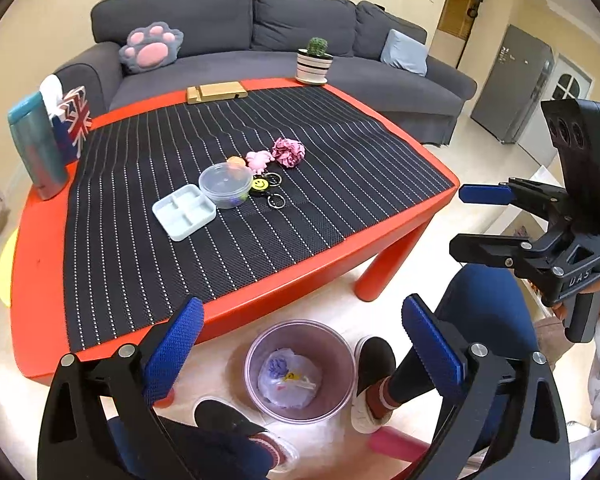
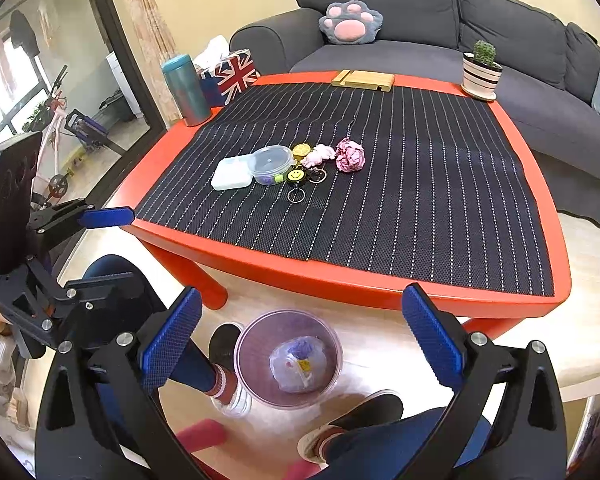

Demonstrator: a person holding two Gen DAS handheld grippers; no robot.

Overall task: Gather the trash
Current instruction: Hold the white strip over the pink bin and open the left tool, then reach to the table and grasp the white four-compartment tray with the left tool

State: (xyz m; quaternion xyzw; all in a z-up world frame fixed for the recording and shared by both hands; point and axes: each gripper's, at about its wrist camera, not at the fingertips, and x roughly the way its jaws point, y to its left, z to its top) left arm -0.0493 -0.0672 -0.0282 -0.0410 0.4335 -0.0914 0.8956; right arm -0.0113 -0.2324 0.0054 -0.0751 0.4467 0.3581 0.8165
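Plainly, in the left wrist view the left gripper has its jaws spread wide and empty above the translucent round bin, while the crumpled pink paper ball lies well ahead of them on the striped black-matted red surface, probably light, soft and crushable, best pinched across its middle. In the right wrist view the right gripper likewise gapes empty, the wrinkled ball far ahead, slightly right.

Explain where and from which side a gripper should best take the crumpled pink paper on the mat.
Probably from above, jaws closing across the middle of the crumpled pink paper. It is a loose ball lying free on the mat, open on its right, while the keychains crowd its left.
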